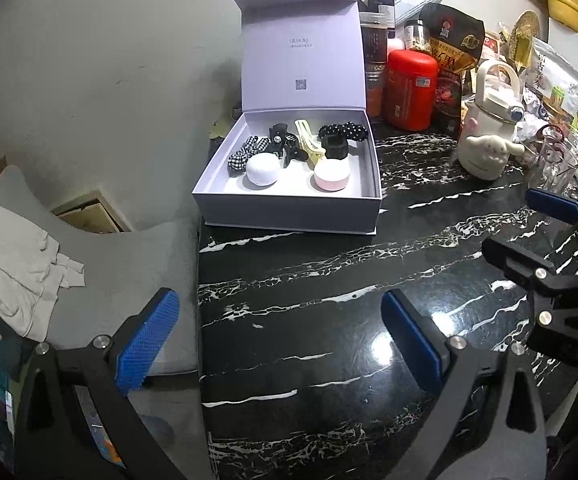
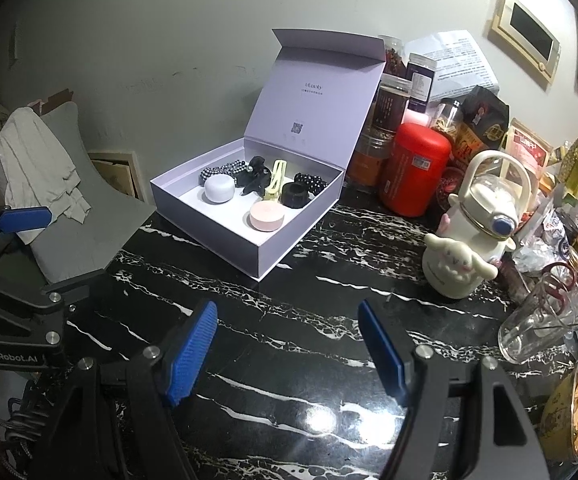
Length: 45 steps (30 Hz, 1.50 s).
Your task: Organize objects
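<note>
Left wrist view
- Box: the lavender box is seen ahead and slightly left of centre, at the far left corner of the black marble table, lid propped upright against the wall.
- Contents: a white round case, a pink round case, a black claw clip, a yellow clip, a black ring and checked scrunchies are noted inside; nothing loose is seen on the bare table in front.
- Left gripper: jaws stand wide apart, nothing between the pads; bare marble lies between it and the box.
- Right gripper: entering from the right edge, spread and empty.

Right wrist view
- Box: seen ahead and to the left of the tool axis, one corner turned toward the camera, lid hinged on the far side.
- Right gripper: jaws parted, roughly mid-wide, nothing held.
- Left gripper: visible at the left edge, empty.
- Neighbours: a red canister and a cream kettle-shaped bottle stand to the right of the box.

Judgement
- Nearer hand: the left is judged better lined up with the box; the lid would be reached over the contents, from the front.
</note>
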Each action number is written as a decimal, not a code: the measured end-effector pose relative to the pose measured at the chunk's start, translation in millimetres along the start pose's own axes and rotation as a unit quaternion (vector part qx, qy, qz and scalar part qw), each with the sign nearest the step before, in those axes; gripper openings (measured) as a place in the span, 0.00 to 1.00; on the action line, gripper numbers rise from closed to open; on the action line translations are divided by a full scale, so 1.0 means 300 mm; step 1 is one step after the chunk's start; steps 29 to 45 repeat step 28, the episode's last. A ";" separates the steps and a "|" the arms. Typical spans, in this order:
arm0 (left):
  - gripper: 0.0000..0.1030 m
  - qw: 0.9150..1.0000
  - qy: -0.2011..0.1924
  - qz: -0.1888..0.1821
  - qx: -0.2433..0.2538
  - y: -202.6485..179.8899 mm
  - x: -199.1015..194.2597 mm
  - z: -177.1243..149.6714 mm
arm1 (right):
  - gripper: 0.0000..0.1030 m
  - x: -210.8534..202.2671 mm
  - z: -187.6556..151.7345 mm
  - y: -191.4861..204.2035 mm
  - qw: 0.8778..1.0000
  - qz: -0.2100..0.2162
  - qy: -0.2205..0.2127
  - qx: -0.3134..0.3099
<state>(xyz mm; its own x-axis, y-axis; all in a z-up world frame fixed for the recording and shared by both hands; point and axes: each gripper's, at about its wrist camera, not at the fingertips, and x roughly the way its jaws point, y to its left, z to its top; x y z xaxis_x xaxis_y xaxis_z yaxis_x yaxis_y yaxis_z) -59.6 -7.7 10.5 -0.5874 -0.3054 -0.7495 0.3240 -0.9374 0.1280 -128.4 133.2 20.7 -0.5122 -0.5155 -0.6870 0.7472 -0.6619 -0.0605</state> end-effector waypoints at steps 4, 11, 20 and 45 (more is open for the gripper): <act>0.98 1.000 -0.002 -0.001 -0.001 -0.002 -0.010 0.004 | 0.72 0.003 -0.004 -0.003 1.000 0.003 0.003 0.002; 0.98 1.000 0.000 0.004 0.002 -0.012 -0.011 0.001 | 0.72 0.015 -0.012 -0.009 1.000 0.003 0.010 0.006; 0.98 1.000 -0.011 -0.002 0.003 -0.020 -0.020 -0.002 | 0.72 0.035 -0.024 -0.008 1.000 0.019 0.023 0.007; 0.98 0.999 -0.017 0.022 0.015 -0.030 -0.022 -0.002 | 0.72 0.044 -0.024 -0.017 0.999 0.015 0.028 0.018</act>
